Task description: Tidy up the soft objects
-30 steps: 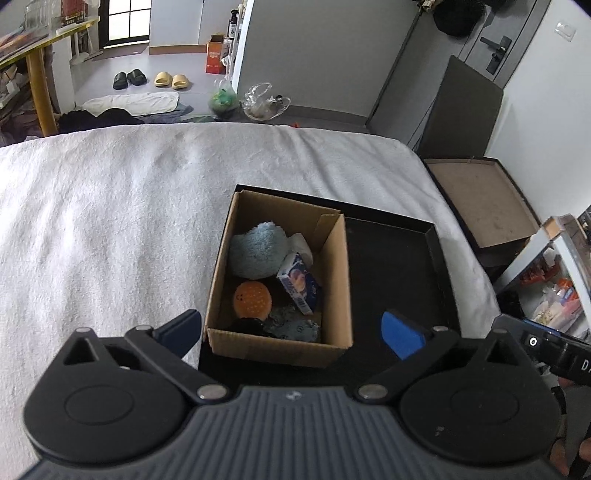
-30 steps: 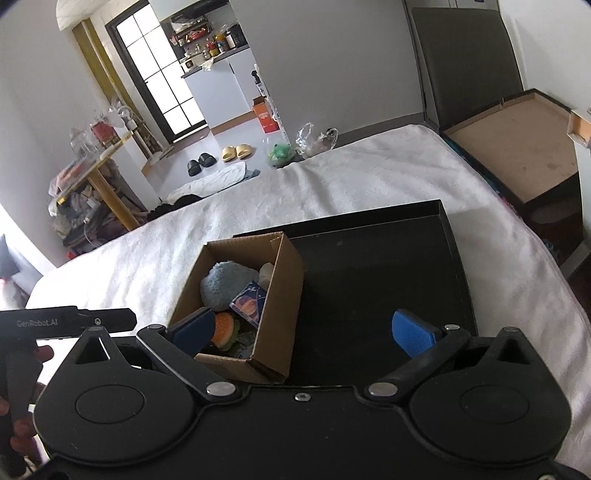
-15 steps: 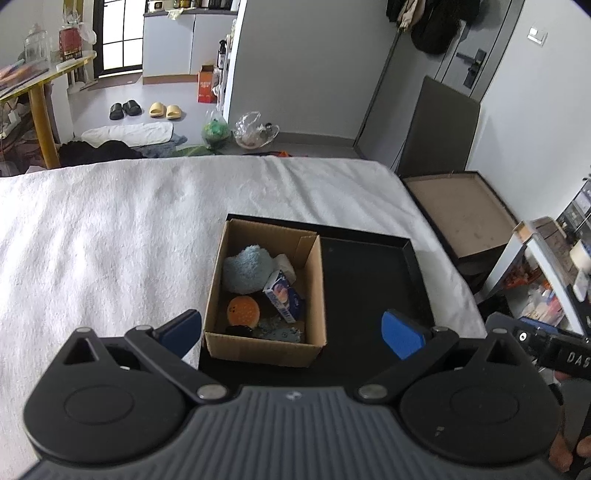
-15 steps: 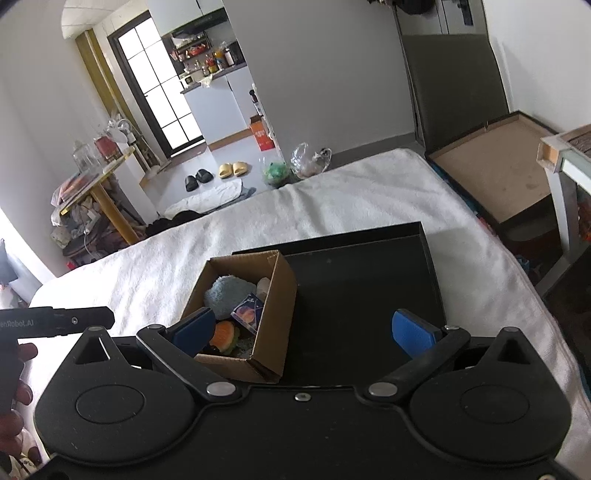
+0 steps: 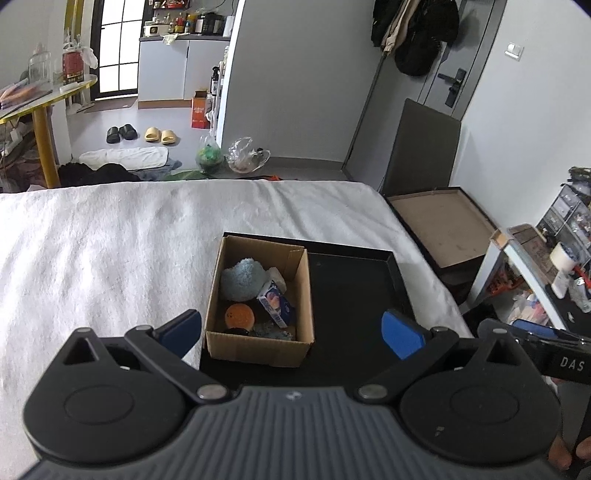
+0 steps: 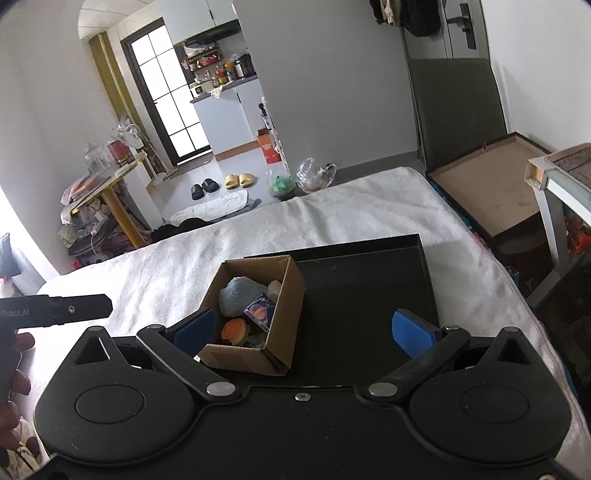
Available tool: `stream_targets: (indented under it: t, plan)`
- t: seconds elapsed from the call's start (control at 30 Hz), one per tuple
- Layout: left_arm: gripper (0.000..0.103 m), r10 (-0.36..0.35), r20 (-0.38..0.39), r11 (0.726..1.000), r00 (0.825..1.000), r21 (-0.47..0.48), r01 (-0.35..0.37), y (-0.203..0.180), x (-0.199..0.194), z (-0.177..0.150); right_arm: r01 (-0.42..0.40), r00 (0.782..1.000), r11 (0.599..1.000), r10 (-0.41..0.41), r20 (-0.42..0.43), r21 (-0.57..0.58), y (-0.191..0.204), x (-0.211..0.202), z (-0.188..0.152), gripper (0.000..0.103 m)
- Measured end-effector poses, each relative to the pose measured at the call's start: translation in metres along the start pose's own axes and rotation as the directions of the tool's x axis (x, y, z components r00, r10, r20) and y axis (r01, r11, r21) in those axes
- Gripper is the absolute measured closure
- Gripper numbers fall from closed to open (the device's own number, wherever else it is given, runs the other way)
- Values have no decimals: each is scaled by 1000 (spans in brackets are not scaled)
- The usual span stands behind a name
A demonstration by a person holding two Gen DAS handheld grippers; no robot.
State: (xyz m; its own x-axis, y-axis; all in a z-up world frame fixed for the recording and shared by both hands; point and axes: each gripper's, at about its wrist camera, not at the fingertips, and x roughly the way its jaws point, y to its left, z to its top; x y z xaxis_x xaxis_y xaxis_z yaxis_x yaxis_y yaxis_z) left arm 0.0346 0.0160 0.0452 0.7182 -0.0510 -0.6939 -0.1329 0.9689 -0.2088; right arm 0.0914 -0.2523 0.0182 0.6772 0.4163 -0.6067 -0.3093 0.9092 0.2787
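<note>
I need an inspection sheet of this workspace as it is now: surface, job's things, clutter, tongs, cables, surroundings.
Surface: bed under a white towel; black tray lies on it.
Job's things: cardboard box on the tray's left part, holding a blue plush, an orange ball, a small packet and other bits too small to tell.
Clutter: nothing seen on the towel.
Tongs: left tongs open, holding nothing; right tongs open, holding nothing; both back from the box.
Cables: nothing seen.
Surroundings: slippers and bags on the floor, yellow table, coats hanging by the door.
</note>
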Motion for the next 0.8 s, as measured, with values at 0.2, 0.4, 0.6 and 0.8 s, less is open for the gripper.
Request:
stream_targets:
  t: [0.2, 0.4, 0.6, 0.8]
  plan:
    - [0, -5, 23, 1000, 1000, -6, 5, 2, -18, -11, 1, 1000, 1000, -1, 5, -15, 8, -12, -7, 0]
    - [0, -1, 45, 1000, 999, 15, 0, 1, -36, -20, -12, 1000, 1000, 12, 13, -25, 17, -28, -13, 0]
    - [0, 2, 43, 1000, 999, 14, -2, 0, -51, -27, -16, 1000, 1000, 16, 2, -3, 24, -42, -16, 0]
    - [0, 12, 38, 999, 999, 30, -13, -1, -61, -36, -2, 1000, 1000, 2, -4, -4, 28, -52, -20, 0]
